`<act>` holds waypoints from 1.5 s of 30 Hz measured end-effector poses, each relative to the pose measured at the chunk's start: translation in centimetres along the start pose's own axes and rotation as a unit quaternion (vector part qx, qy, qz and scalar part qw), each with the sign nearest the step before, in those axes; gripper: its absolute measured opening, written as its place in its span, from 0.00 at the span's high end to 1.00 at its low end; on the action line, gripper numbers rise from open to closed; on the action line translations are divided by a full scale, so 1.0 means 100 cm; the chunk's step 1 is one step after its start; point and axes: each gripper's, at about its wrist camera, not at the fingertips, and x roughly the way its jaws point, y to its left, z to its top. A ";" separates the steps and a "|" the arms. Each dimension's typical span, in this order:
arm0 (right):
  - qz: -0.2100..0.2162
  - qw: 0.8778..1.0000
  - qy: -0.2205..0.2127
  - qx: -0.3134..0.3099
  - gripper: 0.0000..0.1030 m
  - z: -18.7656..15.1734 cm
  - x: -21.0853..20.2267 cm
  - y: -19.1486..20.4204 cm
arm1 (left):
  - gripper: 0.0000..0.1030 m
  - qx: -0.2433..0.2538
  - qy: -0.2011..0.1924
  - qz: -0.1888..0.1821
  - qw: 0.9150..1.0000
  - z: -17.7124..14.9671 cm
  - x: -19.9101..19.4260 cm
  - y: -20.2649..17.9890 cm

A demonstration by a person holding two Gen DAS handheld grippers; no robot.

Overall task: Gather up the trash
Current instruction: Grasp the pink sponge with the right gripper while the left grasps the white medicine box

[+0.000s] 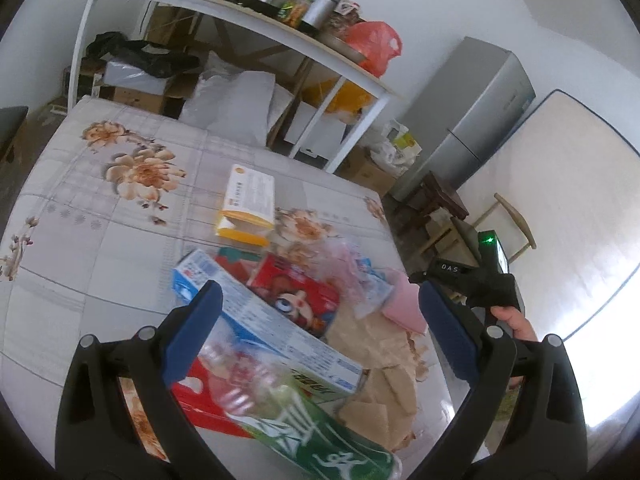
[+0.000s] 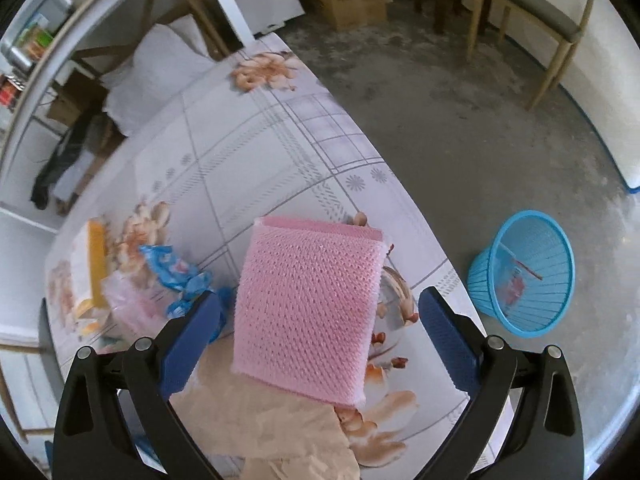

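Right under our left gripper (image 1: 320,332), whose fingers are wide apart and hold nothing, a green bottle (image 1: 320,436) lies on a blue and white box (image 1: 272,328). Past them we see a red box (image 1: 296,292) and a yellow box (image 1: 248,208). Our right gripper (image 2: 320,336) is wide apart too, with a pink foam pad (image 2: 308,308) between its fingers, on brown paper (image 2: 276,428). Off to its right, a blue basket (image 2: 524,276) sits on the floor.

My left wrist camera looks down over the flowered table (image 1: 100,208) toward the shelf (image 1: 240,12) and fridge (image 1: 472,120). My right one hovers close above the pink sponge (image 2: 308,304), facing the floor. Both share that sponge (image 1: 404,300).
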 end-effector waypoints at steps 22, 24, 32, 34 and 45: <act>-0.003 0.998 -0.012 -0.068 0.19 -0.007 0.022 0.010 | 0.08 0.017 0.003 0.022 1.000 0.024 0.018 0.026; 0.005 0.997 -0.015 -0.077 0.20 -0.008 0.019 0.007 | 0.08 0.031 0.006 0.023 0.999 0.036 0.027 0.023; 0.055 0.993 -0.036 -0.096 0.22 -0.007 0.003 0.000 | 0.08 0.063 0.086 0.106 0.989 0.104 0.131 0.025; 0.071 0.992 -0.042 -0.096 0.22 -0.005 -0.001 -0.003 | 0.08 0.090 0.130 0.117 0.980 0.113 0.172 0.022; 0.129 0.987 -0.058 -0.077 0.22 0.006 -0.013 -0.019 | 0.08 0.055 0.222 0.157 0.961 0.123 0.274 0.039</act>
